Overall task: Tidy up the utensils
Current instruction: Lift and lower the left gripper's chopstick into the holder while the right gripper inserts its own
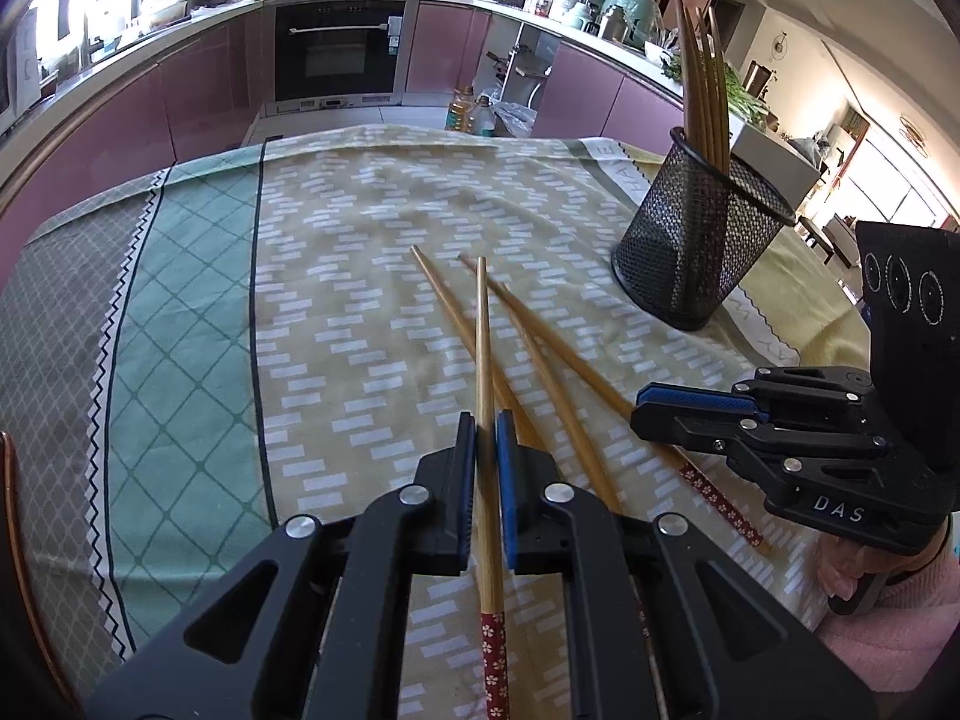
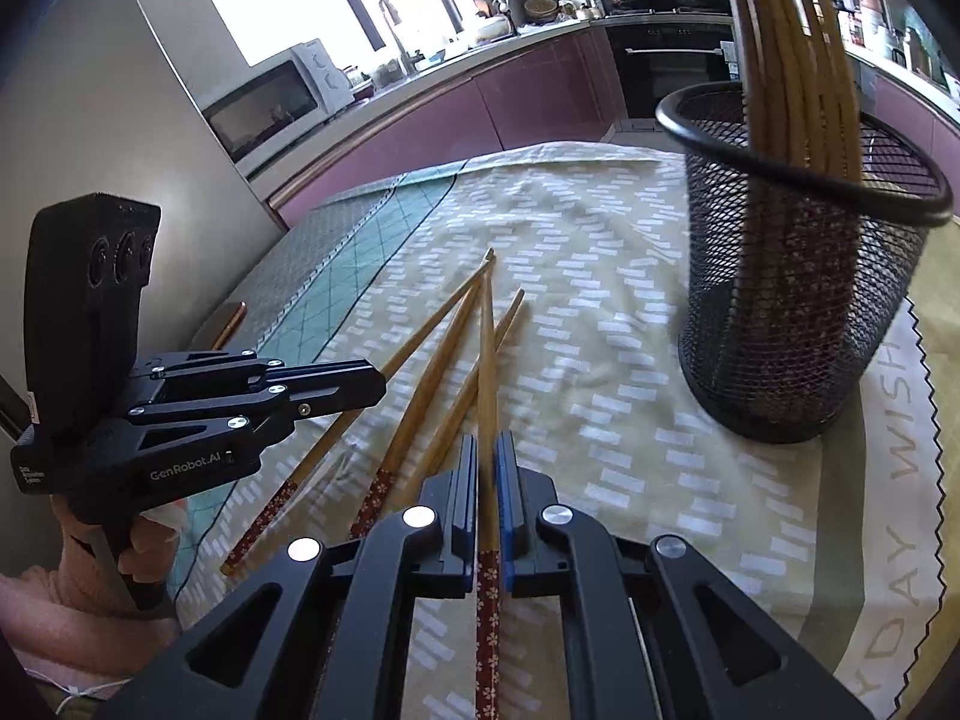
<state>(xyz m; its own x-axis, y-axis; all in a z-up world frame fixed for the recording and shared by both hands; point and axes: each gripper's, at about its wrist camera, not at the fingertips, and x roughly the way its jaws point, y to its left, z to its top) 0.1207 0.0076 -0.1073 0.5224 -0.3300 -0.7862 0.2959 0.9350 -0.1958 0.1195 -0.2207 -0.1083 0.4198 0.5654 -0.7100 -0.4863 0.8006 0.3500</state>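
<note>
My left gripper (image 1: 486, 426) is shut on a bamboo chopstick (image 1: 482, 330) with a red flowered end, which lies along its fingers just above the tablecloth (image 1: 336, 312). My right gripper (image 2: 487, 444) is shut on another such chopstick (image 2: 487, 348). Each gripper shows in the other's view, the right gripper (image 1: 639, 408) at the right and the left gripper (image 2: 381, 384) at the left. Two loose chopsticks (image 1: 558, 408) (image 2: 420, 405) lie crossed on the cloth between them. A black mesh holder (image 1: 702, 240) (image 2: 804, 300) stands upright to the right, with several chopsticks in it.
The patterned cloth covers the whole table; its far edge (image 1: 420, 132) faces purple kitchen cabinets and an oven (image 1: 339, 48). Oil bottles (image 1: 471, 111) stand on the floor beyond. A microwave (image 2: 276, 102) sits on the left counter. Pink sleeves (image 1: 882, 600) show behind the grippers.
</note>
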